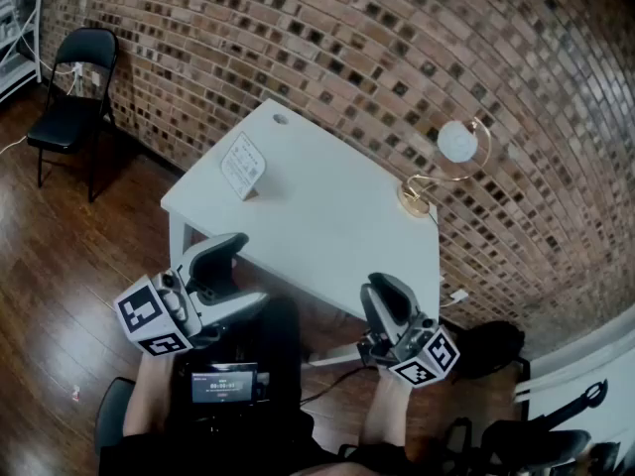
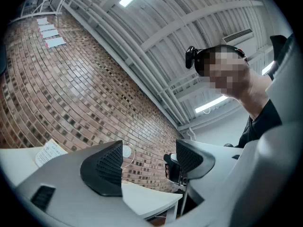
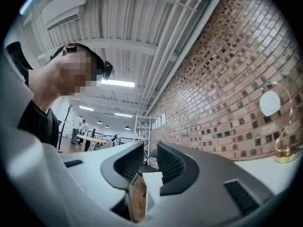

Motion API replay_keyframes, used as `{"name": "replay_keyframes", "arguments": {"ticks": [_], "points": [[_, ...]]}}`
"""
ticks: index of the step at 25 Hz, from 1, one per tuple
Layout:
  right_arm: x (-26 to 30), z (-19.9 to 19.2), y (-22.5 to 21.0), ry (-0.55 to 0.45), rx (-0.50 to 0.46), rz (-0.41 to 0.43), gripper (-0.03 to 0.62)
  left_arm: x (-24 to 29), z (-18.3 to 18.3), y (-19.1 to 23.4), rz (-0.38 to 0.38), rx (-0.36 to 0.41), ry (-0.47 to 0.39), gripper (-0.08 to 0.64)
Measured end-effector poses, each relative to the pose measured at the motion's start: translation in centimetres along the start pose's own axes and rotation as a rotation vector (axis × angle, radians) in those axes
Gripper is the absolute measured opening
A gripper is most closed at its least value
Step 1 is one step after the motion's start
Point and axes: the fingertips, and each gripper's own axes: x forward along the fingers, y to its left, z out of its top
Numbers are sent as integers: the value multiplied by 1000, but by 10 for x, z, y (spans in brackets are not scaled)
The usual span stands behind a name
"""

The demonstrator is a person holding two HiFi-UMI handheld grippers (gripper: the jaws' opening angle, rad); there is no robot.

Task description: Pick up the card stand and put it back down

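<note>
Your left gripper (image 1: 230, 266) hangs wide open, empty; right gripper (image 1: 382, 300) jaws slightly parted, empty. Both short of white table (image 1: 327, 216); card stand (image 1: 243, 165) sits near its far-left edge.

No text can be read with certainty. Several printed lines are seen on the card stand (image 1: 243, 165), but they are too small to be read. Light digits are shown on a dark screen (image 1: 224, 384), not legible. Only b/w patterns, no letters or nos., are carried by the square markers (image 1: 139, 310). Sheets (image 2: 49, 34) fixed on the wall (image 2: 71, 93) are seen w/o legible print.
</note>
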Motion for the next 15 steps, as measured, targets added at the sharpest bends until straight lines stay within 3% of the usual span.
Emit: {"name": "replay_keyframes", "arguments": {"ticks": [8,15], "points": [[37,-23,16,28,12,-21,153,-39,17,15,54,-12,-11,351],[65,-59,-33,106,46,-32,173,-30,-1,74,125,-54,6,351]]}}
